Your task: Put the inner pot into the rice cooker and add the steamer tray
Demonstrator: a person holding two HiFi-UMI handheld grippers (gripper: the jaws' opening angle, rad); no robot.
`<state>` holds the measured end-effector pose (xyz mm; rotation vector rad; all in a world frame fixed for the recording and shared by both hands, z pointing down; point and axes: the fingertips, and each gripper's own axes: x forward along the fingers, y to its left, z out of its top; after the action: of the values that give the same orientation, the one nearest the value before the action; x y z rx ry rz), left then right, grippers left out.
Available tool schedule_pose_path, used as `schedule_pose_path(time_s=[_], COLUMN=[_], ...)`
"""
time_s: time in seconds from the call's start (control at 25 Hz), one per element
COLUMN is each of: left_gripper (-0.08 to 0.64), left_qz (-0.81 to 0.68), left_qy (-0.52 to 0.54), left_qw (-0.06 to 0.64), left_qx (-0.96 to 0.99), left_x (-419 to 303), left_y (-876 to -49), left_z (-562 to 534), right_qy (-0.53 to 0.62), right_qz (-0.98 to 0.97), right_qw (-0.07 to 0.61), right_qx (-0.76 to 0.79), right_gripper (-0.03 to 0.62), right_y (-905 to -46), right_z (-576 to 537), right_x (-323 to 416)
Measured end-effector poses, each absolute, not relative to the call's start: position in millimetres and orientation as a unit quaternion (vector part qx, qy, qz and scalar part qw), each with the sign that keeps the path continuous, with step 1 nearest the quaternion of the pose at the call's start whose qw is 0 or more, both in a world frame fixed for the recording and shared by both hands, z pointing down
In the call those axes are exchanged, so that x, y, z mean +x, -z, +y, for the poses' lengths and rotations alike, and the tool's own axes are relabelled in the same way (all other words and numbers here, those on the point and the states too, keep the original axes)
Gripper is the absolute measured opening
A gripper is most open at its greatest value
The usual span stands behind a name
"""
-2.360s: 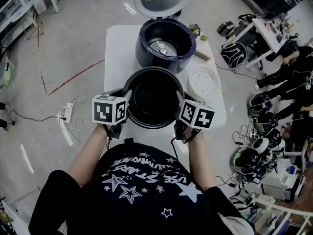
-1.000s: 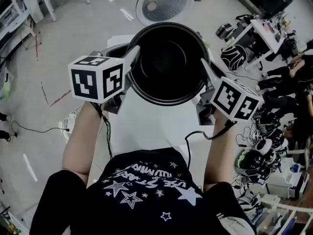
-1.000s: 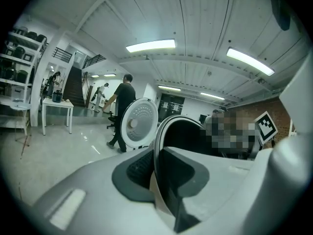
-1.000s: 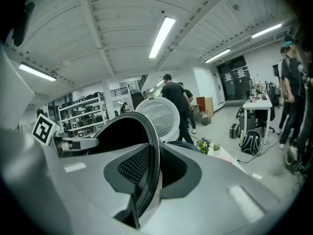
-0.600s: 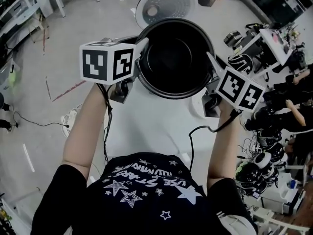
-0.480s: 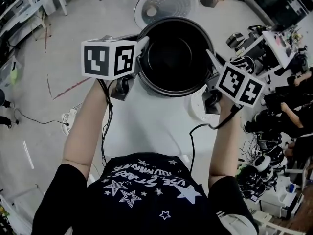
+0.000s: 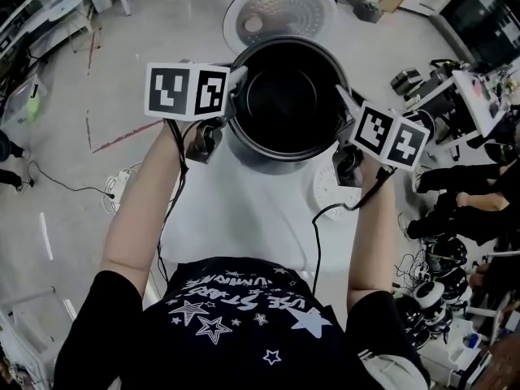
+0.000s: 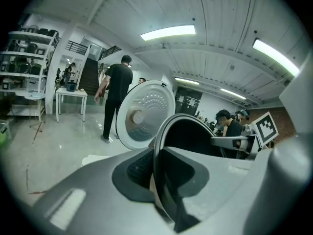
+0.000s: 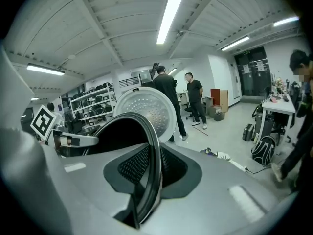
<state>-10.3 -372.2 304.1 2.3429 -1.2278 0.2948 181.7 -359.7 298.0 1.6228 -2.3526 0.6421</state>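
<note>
Pot [image 7: 288, 96] gone from the near table [image 7: 244, 210] edge; now held forward, below the open lid [image 7: 280, 10]. Left gripper [image 7: 233, 85] and right gripper [image 7: 341, 104] each clamped on its rim, opposite sides. Cooker body hidden; pot likely not seated. Tray [image 7: 323, 193] waits on table. Count: one pot, one tray, one lid, two grippers.

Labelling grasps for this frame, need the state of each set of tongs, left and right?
Left tongs: shut on the inner pot rim.
Right tongs: shut on the inner pot rim, opposite side.
</note>
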Motion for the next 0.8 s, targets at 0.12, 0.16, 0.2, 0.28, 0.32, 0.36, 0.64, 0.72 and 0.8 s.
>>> schedule_pose_path(time_s=[0.12, 0.16, 0.2, 0.28, 0.32, 0.36, 0.64, 0.72, 0.8], left_gripper=[0.052, 0.052, 0.052, 0.052, 0.052, 0.052, 0.054, 0.054, 0.054], left_qz=[-0.454, -0.457, -0.460, -0.466, -0.468, -0.470, -0.481, -0.484, -0.485], left_qy=[-0.115, -0.117, -0.120, -0.124, -0.127, -0.129, -0.144, -0.149, -0.154], left_qw=[0.246, 0.248, 0.249, 0.250, 0.251, 0.252, 0.266, 0.270, 0.273], left_qx=[0.848, 0.846, 0.844, 0.840, 0.838, 0.836, 0.823, 0.819, 0.816], left_x=[-9, -8, -8, -6, -6, -5, -3, -4, -3], left_y=[-313, -316, -318, -322, -325, -327, -351, -357, -362], left_z=[-378, -380, -381, -384, -386, -387, -394, -395, -396], right_qy=[-0.223, -0.226, -0.229, -0.235, -0.238, -0.240, -0.250, -0.252, -0.251], right_qz=[-0.801, -0.801, -0.802, -0.802, -0.802, -0.803, -0.803, -0.804, -0.804], right_qw=[0.112, 0.114, 0.115, 0.117, 0.118, 0.119, 0.136, 0.141, 0.144], right_qx=[0.544, 0.542, 0.540, 0.536, 0.535, 0.533, 0.523, 0.521, 0.520], right_gripper=[0.083, 0.083, 0.084, 0.084, 0.084, 0.084, 0.084, 0.085, 0.086], right_y=[-307, -310, -314, -320, -324, -327, -351, -357, -362], right_z=[-368, -370, -372, -377, -379, -381, -393, -396, -399], right_x=[183, 184, 184, 186, 187, 187, 189, 189, 189])
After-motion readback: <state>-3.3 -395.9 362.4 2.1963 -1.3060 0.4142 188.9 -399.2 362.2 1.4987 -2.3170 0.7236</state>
